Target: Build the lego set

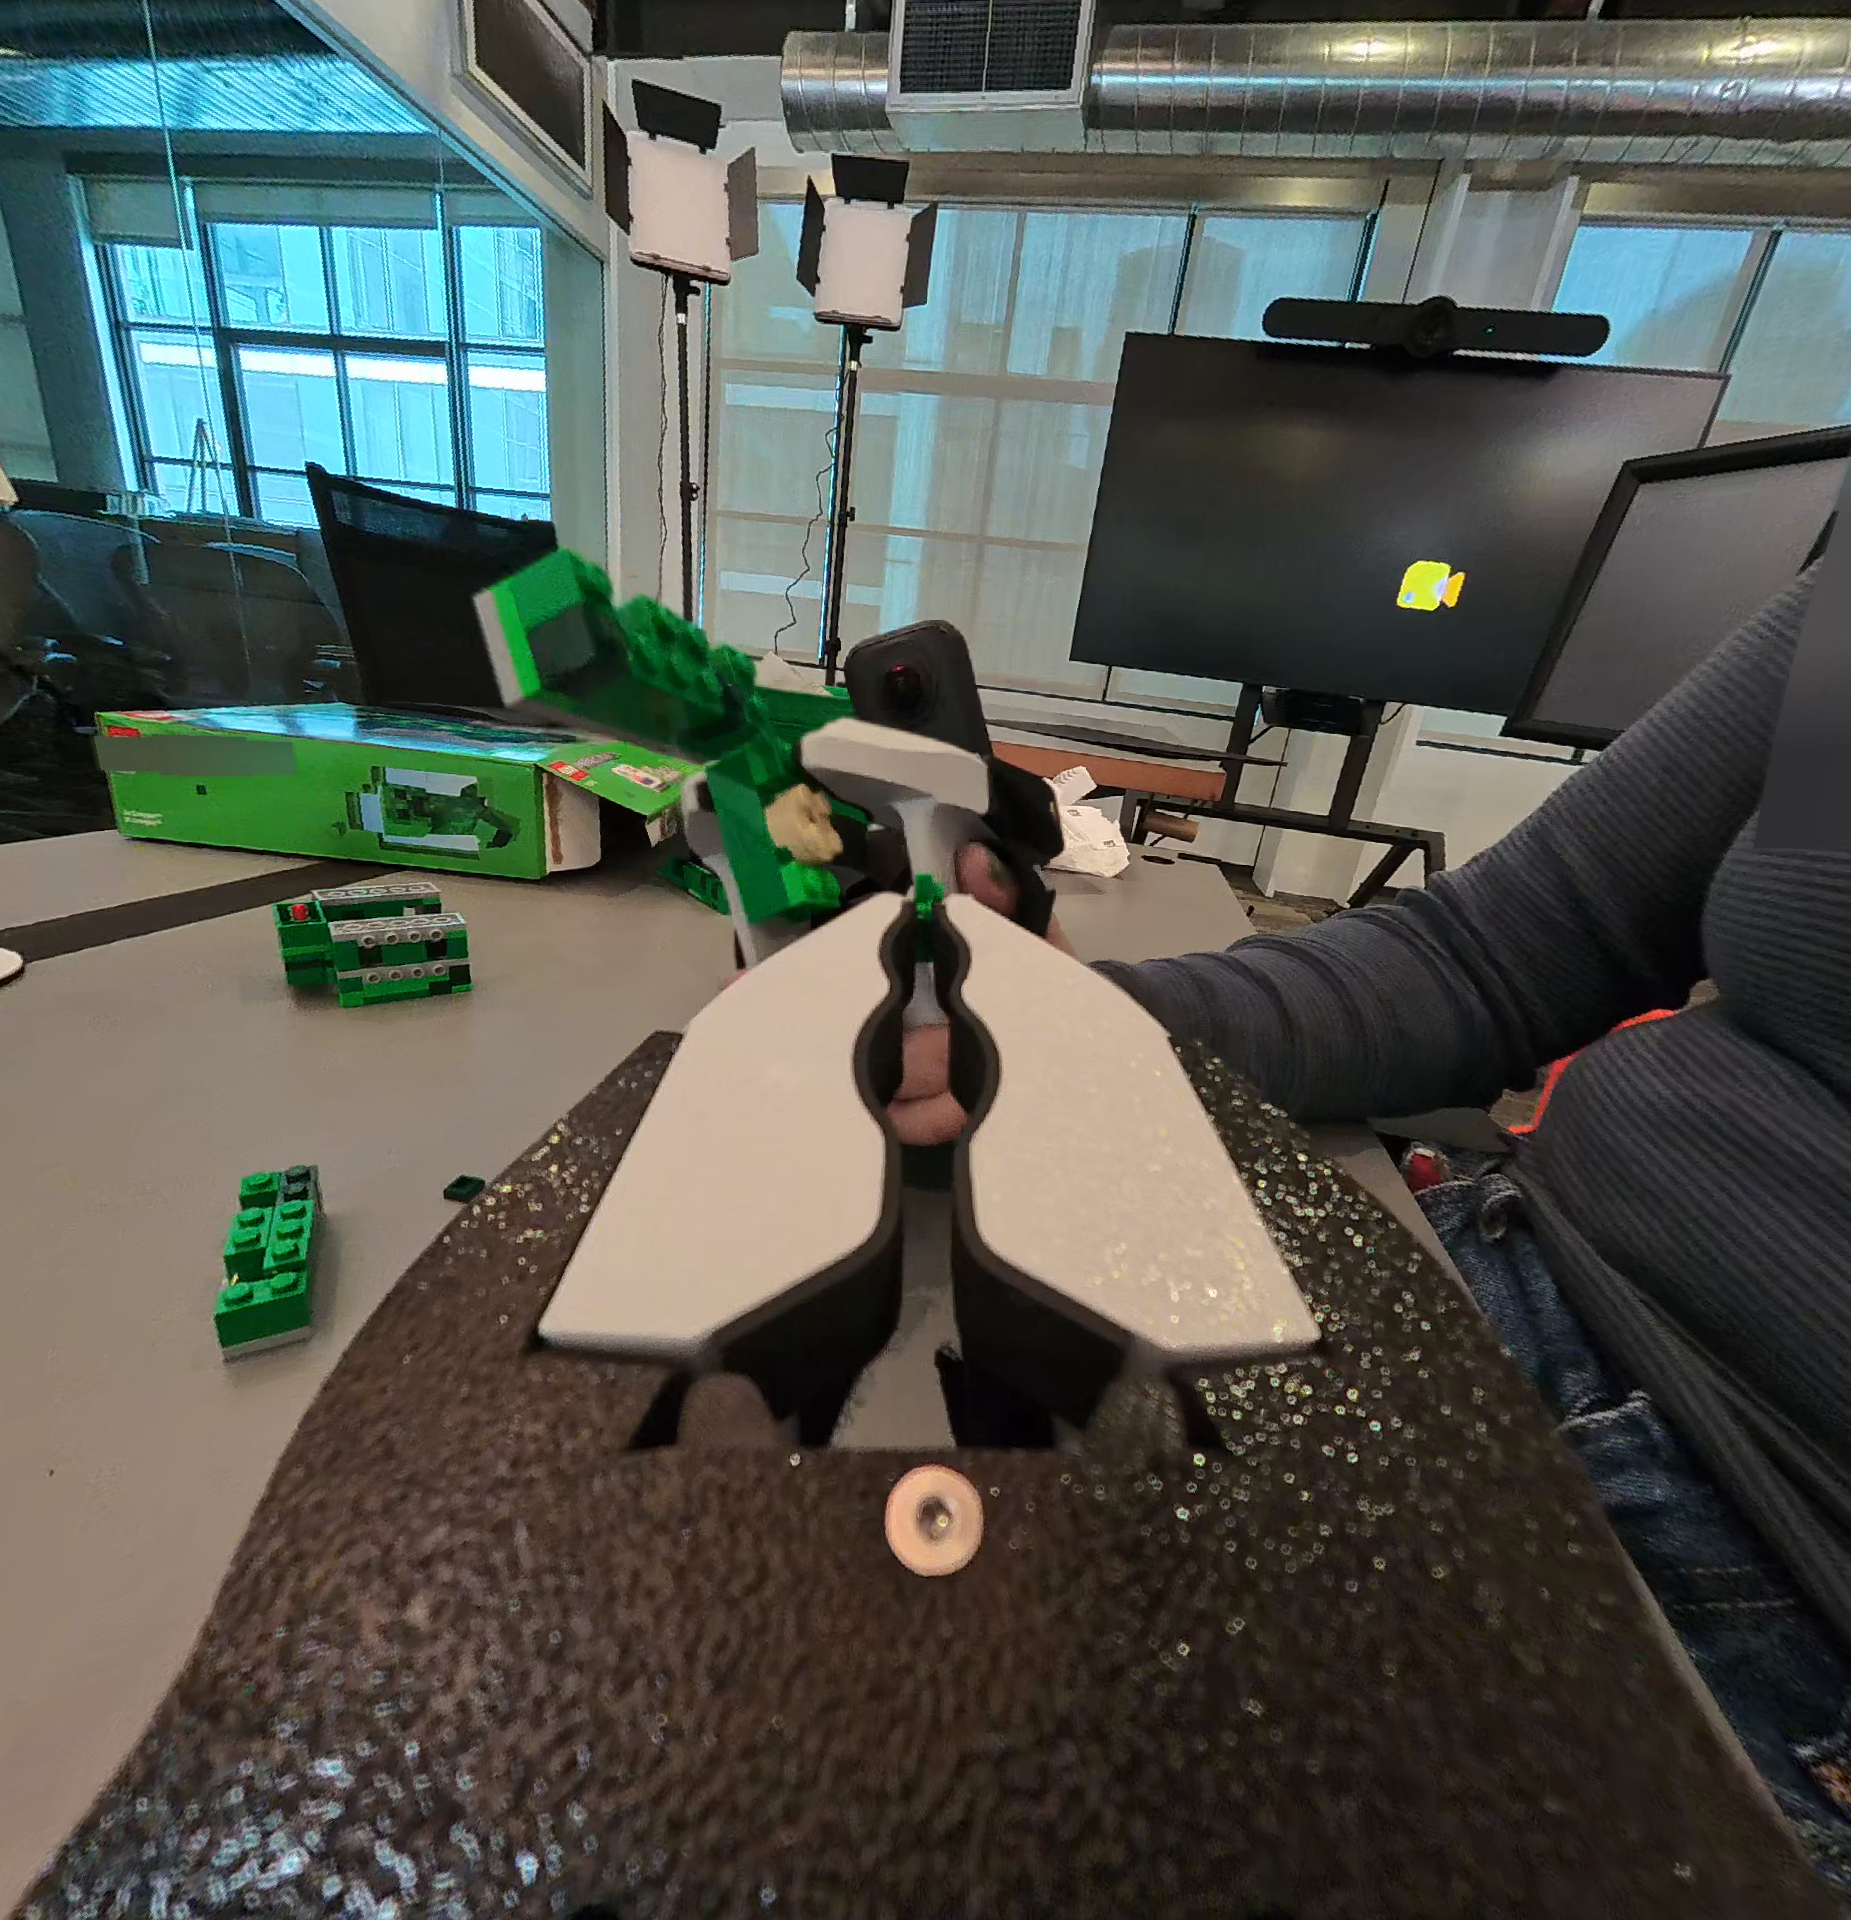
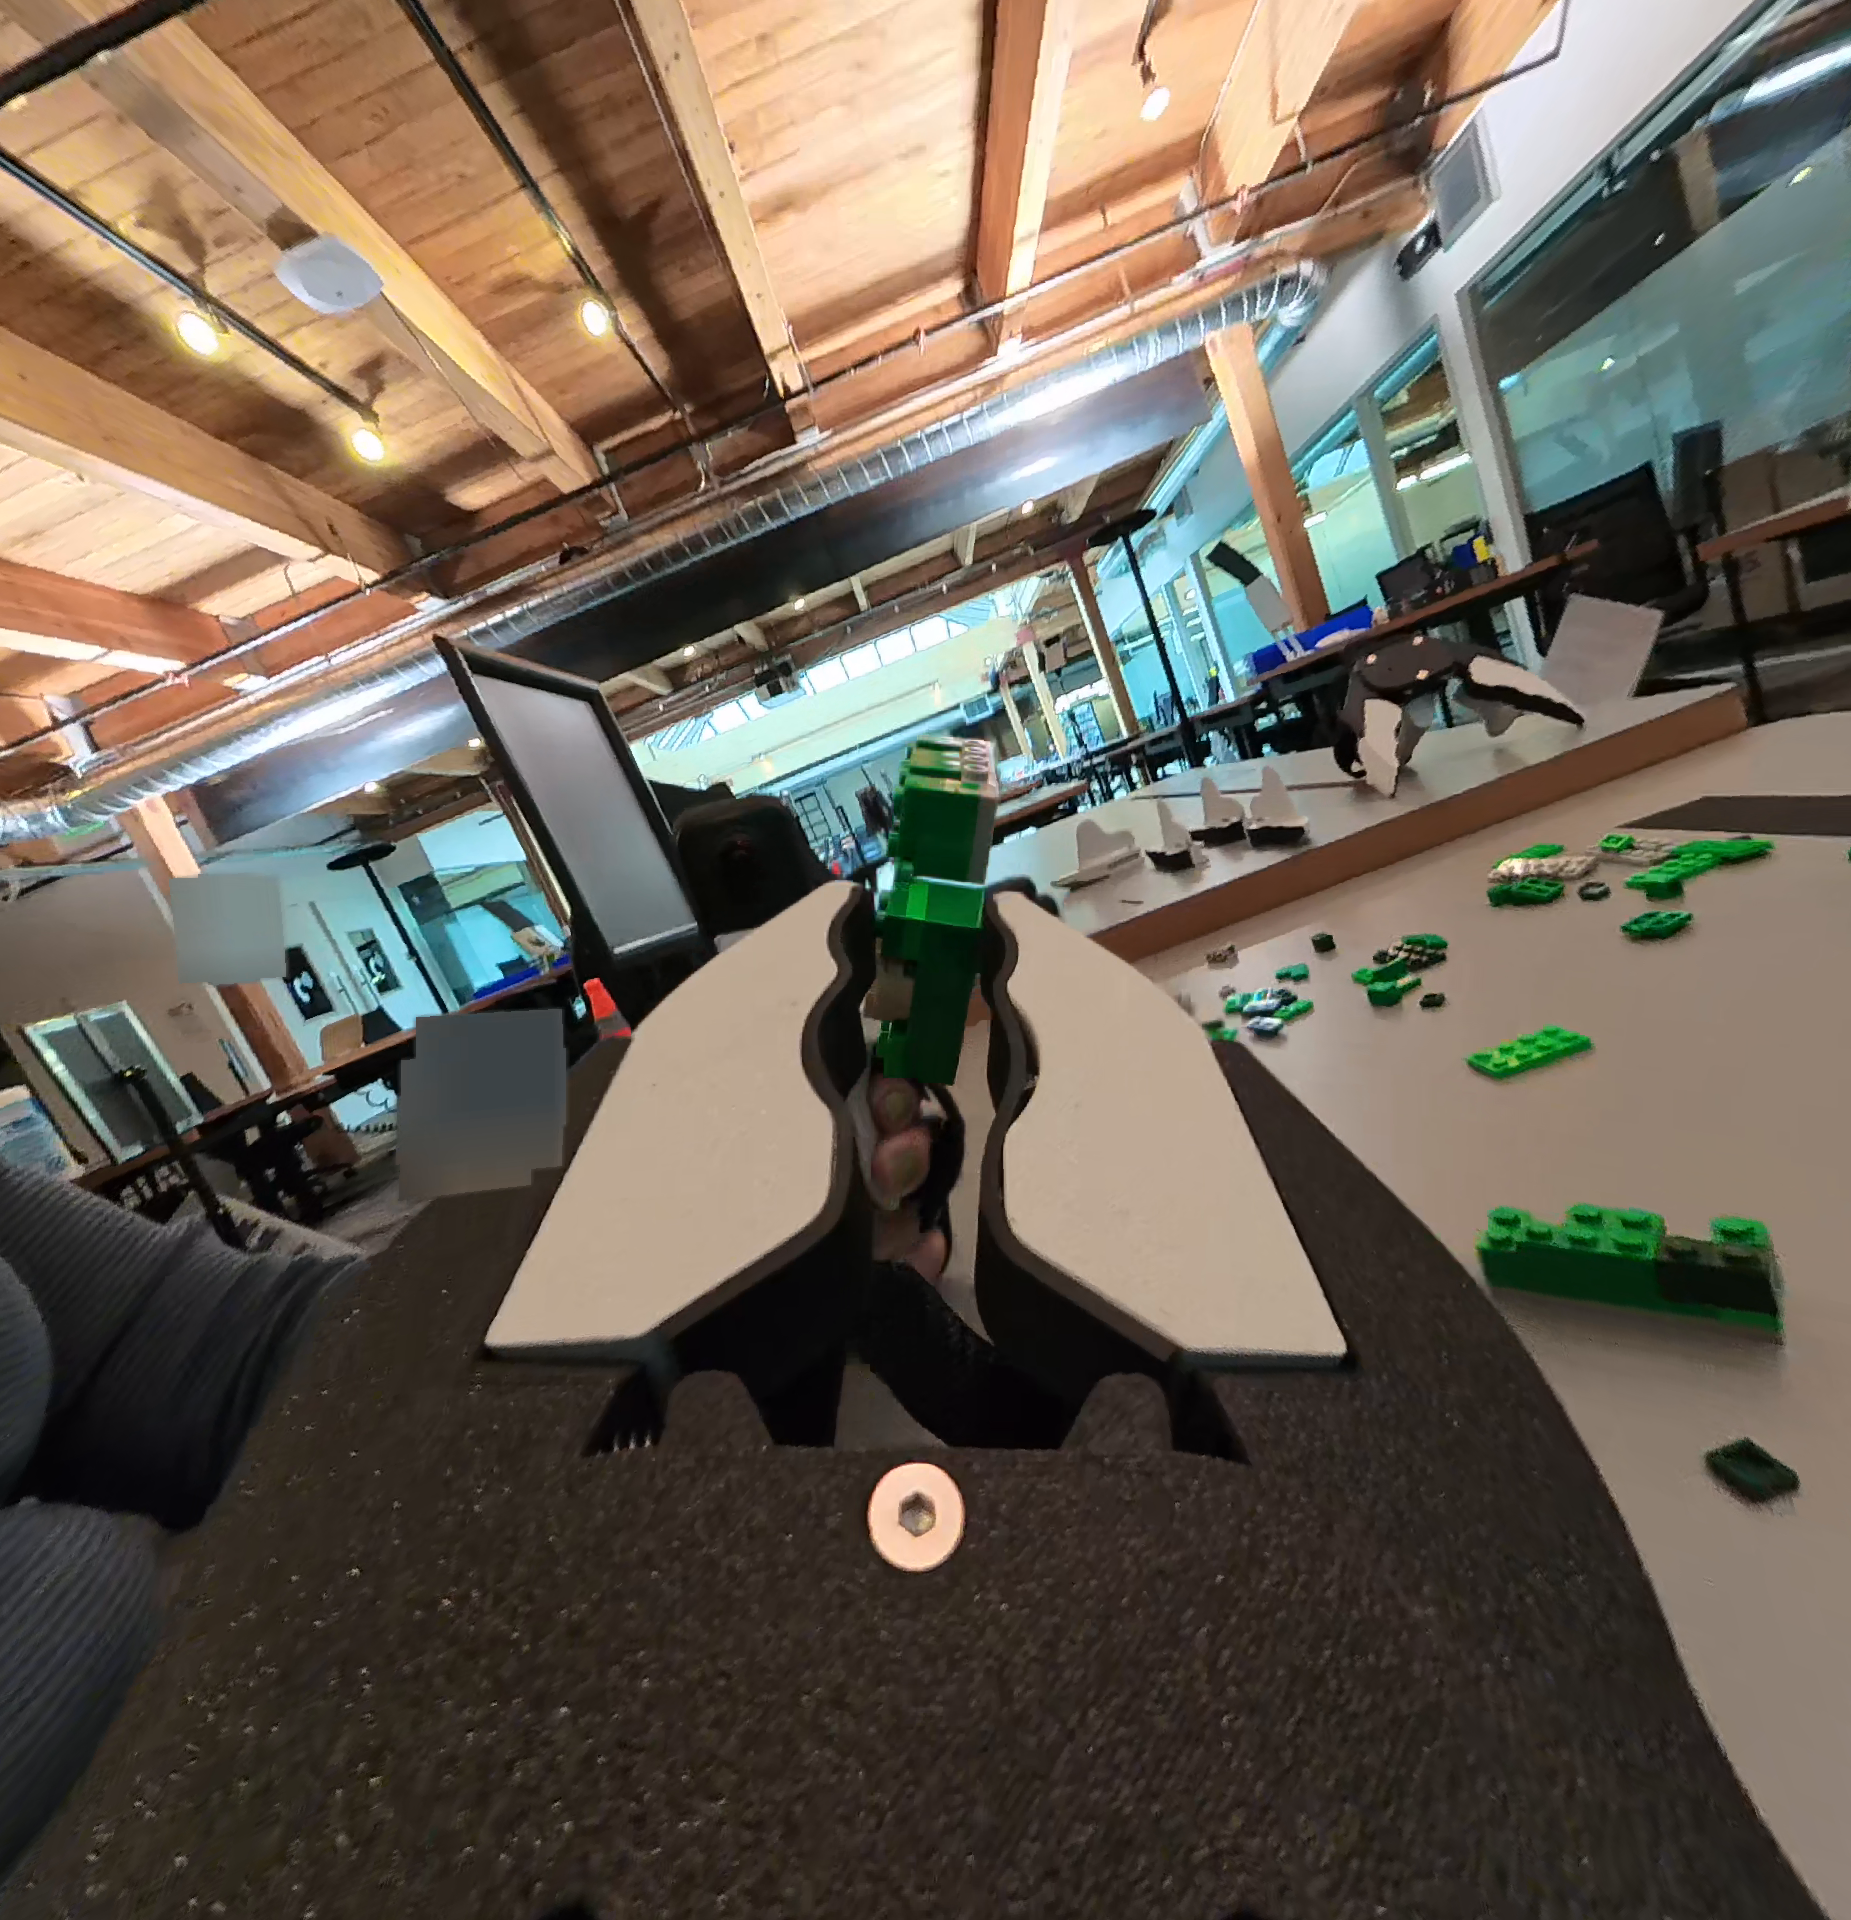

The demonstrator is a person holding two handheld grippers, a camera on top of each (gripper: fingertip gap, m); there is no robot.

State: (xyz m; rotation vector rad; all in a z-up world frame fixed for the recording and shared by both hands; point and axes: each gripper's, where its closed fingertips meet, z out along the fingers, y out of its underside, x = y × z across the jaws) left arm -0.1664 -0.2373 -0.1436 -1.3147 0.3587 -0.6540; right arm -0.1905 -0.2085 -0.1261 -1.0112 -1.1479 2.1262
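Observation:
In the left wrist view my left gripper point(image 1: 926, 914) is shut on a small green piece point(image 1: 927, 896) at its fingertips, held above the grey table point(image 1: 121, 1091). Just beyond it the right gripper point(image 1: 796, 821) holds a large green Lego build point(image 1: 651, 665), tilted up to the left. In the right wrist view my right gripper point(image 2: 926, 914) is shut on that green build point(image 2: 936, 904), which stands up between the fingers. The left gripper's black camera point(image 2: 739, 852) shows behind it.
A green set box point(image 1: 329, 790) lies at the table's back. Two green sub-builds point(image 1: 381, 940) point(image 1: 272, 1257) and a dark tile point(image 1: 464, 1188) lie left. A green brick block point(image 2: 1627, 1278), a plate point(image 2: 1529, 1049) and loose pieces point(image 2: 1627, 873) lie right. A person's sleeved arm point(image 1: 1420, 966) reaches in. The grippers' ends are close to 4 cm from one another.

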